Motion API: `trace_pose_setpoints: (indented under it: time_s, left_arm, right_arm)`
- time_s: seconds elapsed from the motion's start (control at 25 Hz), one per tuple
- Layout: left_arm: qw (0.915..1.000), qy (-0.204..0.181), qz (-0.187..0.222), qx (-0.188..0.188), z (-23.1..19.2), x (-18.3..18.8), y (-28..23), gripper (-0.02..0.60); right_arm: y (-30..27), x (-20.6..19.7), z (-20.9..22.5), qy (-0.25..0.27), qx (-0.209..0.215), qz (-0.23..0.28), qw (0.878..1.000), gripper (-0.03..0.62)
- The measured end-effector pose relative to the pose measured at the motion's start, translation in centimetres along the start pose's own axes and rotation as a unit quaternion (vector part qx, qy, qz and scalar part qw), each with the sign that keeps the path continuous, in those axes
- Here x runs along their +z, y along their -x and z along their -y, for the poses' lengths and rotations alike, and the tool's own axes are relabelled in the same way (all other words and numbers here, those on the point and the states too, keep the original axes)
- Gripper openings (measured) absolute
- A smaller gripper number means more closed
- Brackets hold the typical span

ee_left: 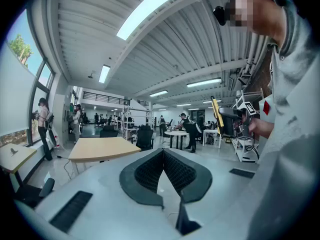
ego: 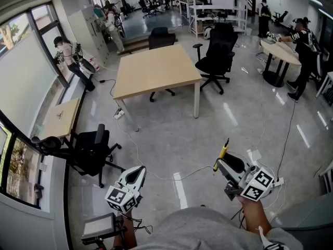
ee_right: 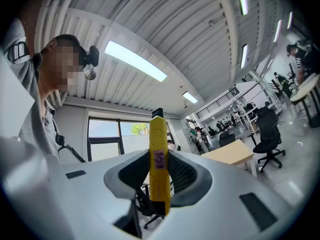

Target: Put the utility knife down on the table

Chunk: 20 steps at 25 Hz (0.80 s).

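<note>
A yellow utility knife point(ee_right: 159, 161) stands upright between the jaws of my right gripper point(ee_right: 160, 171), which is shut on it. From the head view the knife point(ego: 222, 153) sticks up and to the left out of the right gripper point(ego: 222, 163), held in the air over the floor. My left gripper point(ego: 136, 176) hangs low at the left, its jaws closed together with nothing between them point(ee_left: 162, 171). The light wooden table point(ego: 155, 69) stands several steps ahead across the floor. In the left gripper view the knife point(ee_left: 215, 113) shows at the right.
A black office chair point(ego: 93, 150) is close at my left, another point(ego: 217, 53) by the table's right side. A small desk point(ego: 61, 117) sits by the window. Cables point(ego: 156, 176) run over the grey floor. People stand at a round table point(ego: 281, 51) far right.
</note>
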<state>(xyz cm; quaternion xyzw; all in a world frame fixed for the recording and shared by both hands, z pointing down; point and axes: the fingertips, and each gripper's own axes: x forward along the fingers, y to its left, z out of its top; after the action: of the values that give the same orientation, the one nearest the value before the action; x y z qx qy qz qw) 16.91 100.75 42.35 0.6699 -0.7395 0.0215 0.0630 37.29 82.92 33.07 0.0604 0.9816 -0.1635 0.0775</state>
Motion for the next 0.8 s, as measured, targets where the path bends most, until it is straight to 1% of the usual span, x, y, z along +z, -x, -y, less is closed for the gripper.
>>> trace_pose_setpoints:
  time_s: [0.16, 0.44, 0.72, 0.8]
  left_arm:
    - [0.9999, 0.003, -0.008, -0.009, -1.0, -1.2, 2.3, 0.006]
    - [0.9991, 0.024, -0.002, -0.033, -1.5, -2.2, 5.6, 0.006]
    - [0.998, 0.024, -0.003, -0.059, -2.0, -2.9, 7.1, 0.006]
    - [0.9977, 0.024, 0.001, -0.063, -2.0, -2.9, 7.6, 0.006]
  right_arm:
    - [-0.5, -0.3, -2.7, 0.009, -0.009, 0.012, 1.0, 0.117]
    - [0.2, -1.5, -6.6, 0.017, -0.037, 0.018, 0.999, 0.117]
    - [-0.1, -3.0, -8.9, -0.006, -0.051, 0.035, 0.998, 0.117]
    - [-0.2, -3.0, -9.7, -0.004, -0.052, 0.039, 0.998, 0.117]
